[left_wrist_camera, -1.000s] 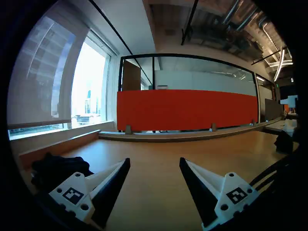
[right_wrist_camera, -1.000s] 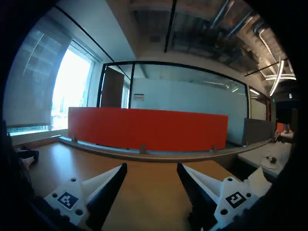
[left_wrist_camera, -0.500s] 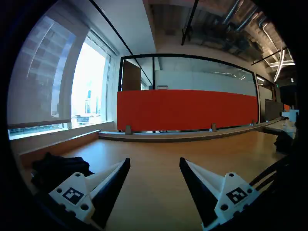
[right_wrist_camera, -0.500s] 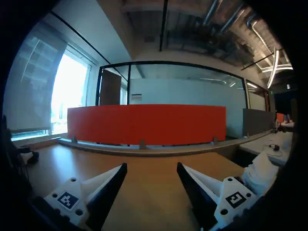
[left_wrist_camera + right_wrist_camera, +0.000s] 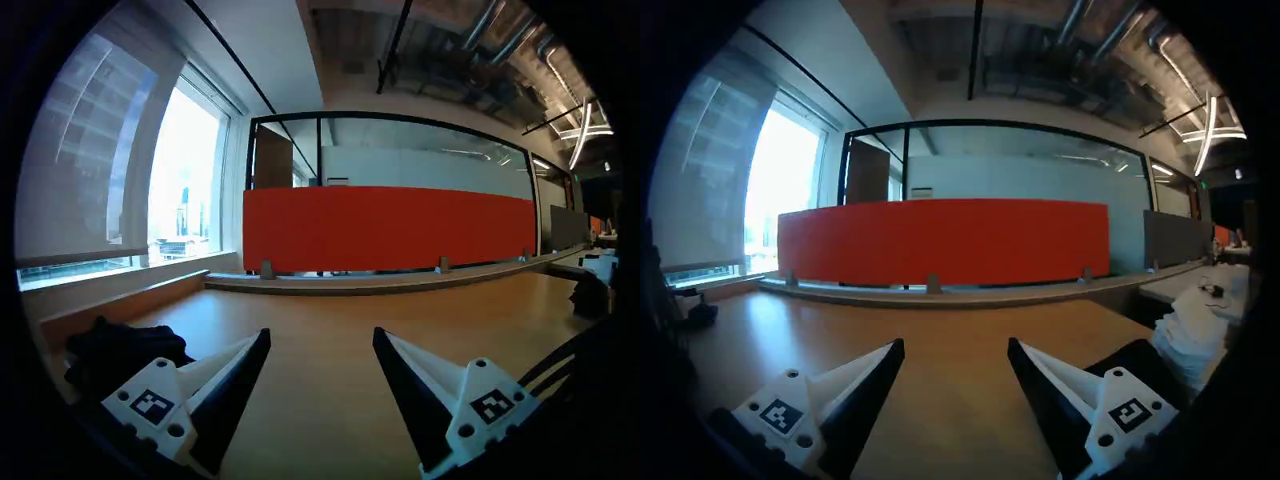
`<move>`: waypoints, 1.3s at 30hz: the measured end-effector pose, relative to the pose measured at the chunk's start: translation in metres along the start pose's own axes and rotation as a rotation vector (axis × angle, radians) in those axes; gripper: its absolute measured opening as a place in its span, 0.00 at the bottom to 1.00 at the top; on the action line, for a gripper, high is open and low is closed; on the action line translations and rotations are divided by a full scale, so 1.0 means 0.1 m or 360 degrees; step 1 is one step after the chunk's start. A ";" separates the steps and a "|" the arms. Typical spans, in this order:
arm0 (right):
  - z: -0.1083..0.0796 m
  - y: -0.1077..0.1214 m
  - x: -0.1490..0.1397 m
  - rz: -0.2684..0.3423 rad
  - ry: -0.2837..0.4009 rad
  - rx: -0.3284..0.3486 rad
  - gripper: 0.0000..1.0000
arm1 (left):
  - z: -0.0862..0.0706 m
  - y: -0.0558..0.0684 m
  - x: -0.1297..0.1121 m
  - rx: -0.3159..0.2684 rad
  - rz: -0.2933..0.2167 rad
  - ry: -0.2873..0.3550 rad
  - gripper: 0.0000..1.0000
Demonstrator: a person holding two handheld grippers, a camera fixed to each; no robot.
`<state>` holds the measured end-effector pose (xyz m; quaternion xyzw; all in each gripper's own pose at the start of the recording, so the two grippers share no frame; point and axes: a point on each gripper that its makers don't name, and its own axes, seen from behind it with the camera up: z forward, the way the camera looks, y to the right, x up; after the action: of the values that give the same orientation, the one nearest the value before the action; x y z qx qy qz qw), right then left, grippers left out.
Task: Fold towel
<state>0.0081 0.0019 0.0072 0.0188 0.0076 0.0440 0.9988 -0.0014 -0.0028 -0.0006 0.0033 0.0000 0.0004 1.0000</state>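
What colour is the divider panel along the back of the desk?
The divider panel is solid orange-red; it shows best in the left gripper view.

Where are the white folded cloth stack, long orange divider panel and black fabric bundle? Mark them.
white folded cloth stack (image 5: 1196,332), right gripper view, side
long orange divider panel (image 5: 384,228), left gripper view, face
black fabric bundle (image 5: 120,344), left gripper view, top

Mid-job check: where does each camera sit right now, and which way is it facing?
Left gripper view: rides the left gripper, low over the wooden table, facing the red partition; its own open fingers show below, a dark bundle at left.
Right gripper view: rides the right gripper, also low, facing the partition; open fingers below, a white cloth stack at right.
Shared: table, partition, window.
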 end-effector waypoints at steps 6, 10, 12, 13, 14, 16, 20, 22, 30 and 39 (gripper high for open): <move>0.02 0.01 -0.08 0.0010 -0.0010 -0.0012 1.00 | 0.00 0.00 0.00 0.0000 -0.0001 0.0001 0.95; 0.02 0.01 -0.15 -0.0006 -0.0021 -0.0006 1.00 | 0.00 0.00 0.00 0.0000 0.0000 0.0000 0.95; 0.02 0.02 -0.17 -0.0025 -0.0022 -0.0014 1.00 | 0.00 0.00 0.00 0.0000 0.0001 0.0000 0.95; 0.01 0.03 -0.17 -0.0034 -0.0014 -0.0017 1.00 | 0.00 0.00 0.00 0.0000 0.0000 0.0000 0.95; 0.01 0.03 -0.17 -0.0043 -0.0004 -0.0021 1.00 | 0.00 0.00 0.00 0.0000 0.0000 0.0000 0.95; 0.00 0.03 -0.16 -0.0053 0.0009 -0.0026 1.00 | 0.00 0.00 0.00 0.0000 0.0000 0.0000 0.95; -0.03 0.03 -0.15 -0.0042 0.0024 -0.0037 1.00 | 0.00 0.00 0.00 0.0000 0.0000 0.0000 0.95; -0.04 0.03 -0.15 -0.0034 0.0027 -0.0039 1.00 | 0.00 0.00 0.00 0.0000 0.0000 0.0000 0.95; -0.07 0.03 -0.15 -0.0031 0.0026 -0.0035 1.00 | 0.00 0.00 0.00 0.0000 0.0000 0.0000 0.95; -0.06 0.01 -0.16 -0.0030 0.0025 -0.0017 1.00 | 0.00 0.00 0.00 0.0000 -0.0001 0.0000 0.95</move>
<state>-0.0076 0.0016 0.0011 0.0129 0.0153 0.0348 0.9992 -0.0017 -0.0027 -0.0008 0.0035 0.0001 0.0001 1.0000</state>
